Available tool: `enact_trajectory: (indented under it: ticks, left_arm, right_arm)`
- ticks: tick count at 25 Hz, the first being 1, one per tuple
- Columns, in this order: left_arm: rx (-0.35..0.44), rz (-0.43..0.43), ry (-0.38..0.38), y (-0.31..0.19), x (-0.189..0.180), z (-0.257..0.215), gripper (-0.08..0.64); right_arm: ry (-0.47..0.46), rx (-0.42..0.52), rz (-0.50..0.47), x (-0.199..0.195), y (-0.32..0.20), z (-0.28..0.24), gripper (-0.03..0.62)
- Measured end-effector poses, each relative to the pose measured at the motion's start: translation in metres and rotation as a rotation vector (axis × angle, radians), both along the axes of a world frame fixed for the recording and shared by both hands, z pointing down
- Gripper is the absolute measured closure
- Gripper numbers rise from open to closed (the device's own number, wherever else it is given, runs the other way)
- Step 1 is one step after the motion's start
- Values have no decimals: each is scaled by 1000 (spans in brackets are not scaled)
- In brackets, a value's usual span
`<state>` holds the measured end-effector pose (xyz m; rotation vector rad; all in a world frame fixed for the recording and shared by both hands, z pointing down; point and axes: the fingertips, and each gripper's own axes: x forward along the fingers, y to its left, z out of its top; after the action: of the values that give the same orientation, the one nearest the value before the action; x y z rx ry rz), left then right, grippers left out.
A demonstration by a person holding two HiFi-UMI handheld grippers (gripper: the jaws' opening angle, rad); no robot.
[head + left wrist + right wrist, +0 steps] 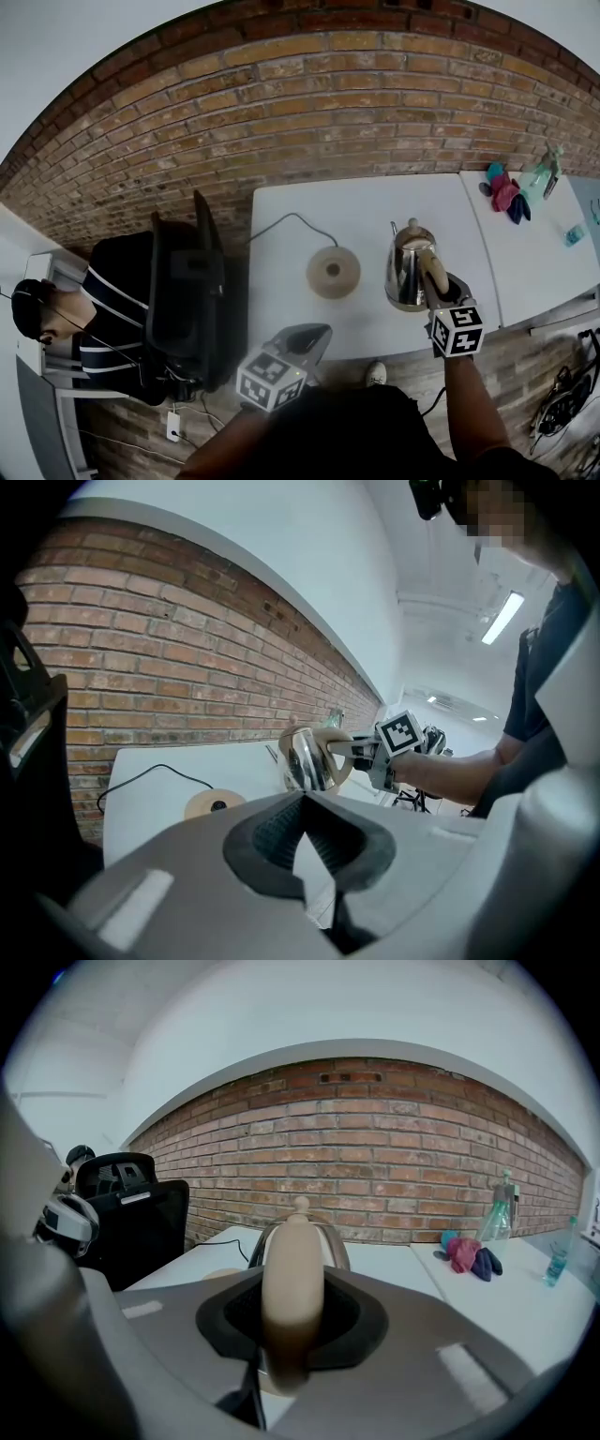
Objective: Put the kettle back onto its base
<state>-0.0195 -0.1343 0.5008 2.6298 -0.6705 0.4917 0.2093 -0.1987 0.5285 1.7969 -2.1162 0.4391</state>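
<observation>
The steel kettle (405, 272) with a beige handle (433, 266) is over the white table (366, 211), right of its round beige base (333, 272) and apart from it. My right gripper (435, 284) is shut on the handle; in the right gripper view the handle (292, 1288) fills the gap between the jaws, with the kettle body (333, 1241) behind it. I cannot tell whether the kettle rests on the table. My left gripper (317, 336) is shut on nothing at the table's front edge. The left gripper view shows the kettle (305, 758) and base (214, 804) beyond my left gripper (302, 799).
A black cord (281, 223) runs from the base to the table's left edge. A black office chair (187, 291) with a seated person (84, 319) is to the left. A second table (534, 253) on the right carries cloths (506, 195), a spray bottle (546, 169) and a small bottle (574, 234). A brick wall stands behind.
</observation>
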Motion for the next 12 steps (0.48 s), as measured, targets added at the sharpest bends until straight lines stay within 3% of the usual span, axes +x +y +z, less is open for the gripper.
enact_trajectory:
  ticks: [12]
  left_arm:
    - [2,-56,-2,-11,-36,-2,558]
  right_arm:
    - [-17,11,-103,-65,-28,-5,494]
